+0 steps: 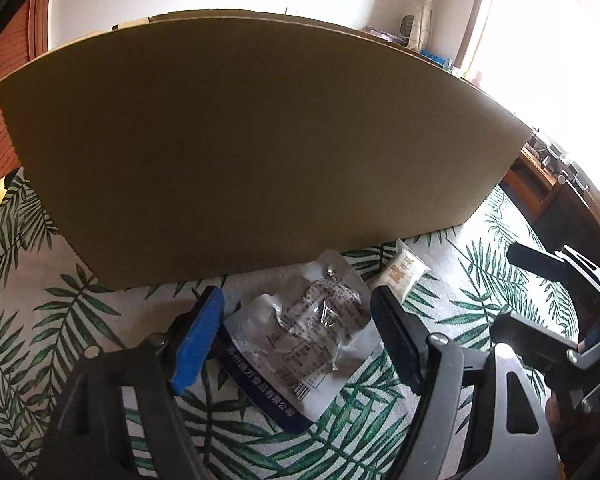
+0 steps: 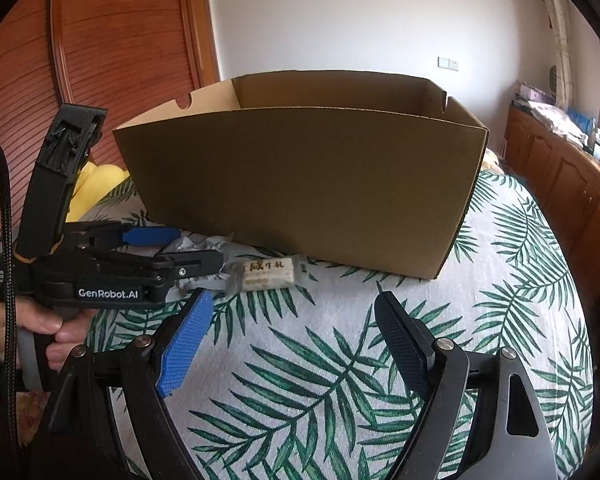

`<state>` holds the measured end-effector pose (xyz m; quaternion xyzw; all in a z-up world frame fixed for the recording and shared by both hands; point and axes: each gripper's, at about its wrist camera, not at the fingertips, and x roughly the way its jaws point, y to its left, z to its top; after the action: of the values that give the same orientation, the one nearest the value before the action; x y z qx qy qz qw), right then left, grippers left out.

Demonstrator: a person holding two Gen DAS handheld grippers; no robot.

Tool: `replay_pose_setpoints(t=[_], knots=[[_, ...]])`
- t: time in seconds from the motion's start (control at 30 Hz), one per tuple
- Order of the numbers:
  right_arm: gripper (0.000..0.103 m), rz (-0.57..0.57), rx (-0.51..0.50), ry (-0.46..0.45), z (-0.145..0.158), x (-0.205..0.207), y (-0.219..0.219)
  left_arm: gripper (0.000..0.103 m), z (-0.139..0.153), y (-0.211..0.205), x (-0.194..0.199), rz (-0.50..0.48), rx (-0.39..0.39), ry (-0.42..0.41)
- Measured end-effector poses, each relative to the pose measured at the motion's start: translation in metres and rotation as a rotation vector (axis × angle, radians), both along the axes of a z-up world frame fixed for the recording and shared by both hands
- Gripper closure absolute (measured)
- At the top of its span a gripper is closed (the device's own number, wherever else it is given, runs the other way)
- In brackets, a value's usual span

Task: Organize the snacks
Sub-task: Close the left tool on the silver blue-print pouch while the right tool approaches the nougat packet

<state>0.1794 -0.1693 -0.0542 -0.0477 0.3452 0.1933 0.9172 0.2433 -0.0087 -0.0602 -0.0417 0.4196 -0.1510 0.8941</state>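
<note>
A silver snack pouch [image 1: 300,328] lies flat on the palm-leaf cloth [image 1: 480,292], just in front of the open cardboard box [image 1: 240,152]. My left gripper [image 1: 296,294] stands open around the pouch, blue pad at its left edge and black pad at its right, without squeezing it. A small white snack packet [image 1: 404,272] lies to the right against the box's foot. In the right wrist view, my right gripper [image 2: 294,300] is open over bare cloth [image 2: 340,360], with nothing between its fingers. The white packet [image 2: 266,272], the crumpled pouch [image 2: 204,242] and the left gripper [image 2: 200,246] lie ahead, left of it.
The box [image 2: 300,184] fills the far side of the table and its inside floor is hidden. A yellow soft object [image 2: 100,178] sits at the left behind the box. A person's hand [image 2: 40,328] holds the left gripper. Wooden cabinets [image 2: 560,168] stand at the right.
</note>
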Motion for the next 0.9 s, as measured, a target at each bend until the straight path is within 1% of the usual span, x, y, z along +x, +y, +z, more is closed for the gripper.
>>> replay_pose_setpoints(t=[0.23,0.3,0.37,0.43,0.5,0.57,0.6,0.67,0.73,0.83,0.9], knots=[[0.018,-0.003,0.001,0.012,-0.004,0.003,0.0,0.027,-0.002,-0.005,-0.01,-0.048,0.027,0.002],[0.018,-0.007,0.001,0.015,-0.005,0.003,-0.001,0.027,-0.003,-0.012,-0.012,-0.064,0.056,0.003],[0.018,-0.013,0.002,0.015,-0.006,0.003,-0.002,0.03,-0.005,-0.018,-0.018,-0.079,0.101,-0.002],[0.018,-0.017,0.0,0.015,-0.007,0.002,-0.003,0.032,-0.006,-0.023,-0.02,-0.082,0.105,-0.005],[0.018,-0.02,-0.006,0.015,-0.007,0.003,-0.002,0.038,-0.006,-0.024,-0.023,-0.082,0.112,-0.007],[0.018,-0.019,-0.008,0.02,-0.008,0.004,-0.001,0.048,-0.005,-0.025,-0.027,-0.091,0.116,-0.014],[0.018,-0.017,-0.01,0.022,-0.008,0.005,-0.001,0.051,-0.005,-0.029,-0.028,-0.097,0.116,-0.015],[0.018,-0.012,-0.016,0.026,-0.008,0.008,0.002,0.06,-0.005,-0.029,-0.033,-0.109,0.108,-0.019],[0.018,-0.003,-0.018,0.031,-0.006,0.013,0.004,0.064,-0.004,-0.028,-0.038,-0.11,0.11,-0.022],[0.018,0.01,-0.013,0.044,-0.005,0.02,0.01,0.077,0.001,-0.023,-0.045,-0.106,0.097,-0.033],[0.018,0.021,-0.02,0.049,-0.005,0.025,0.015,0.077,0.002,-0.016,-0.047,-0.101,0.084,-0.025]])
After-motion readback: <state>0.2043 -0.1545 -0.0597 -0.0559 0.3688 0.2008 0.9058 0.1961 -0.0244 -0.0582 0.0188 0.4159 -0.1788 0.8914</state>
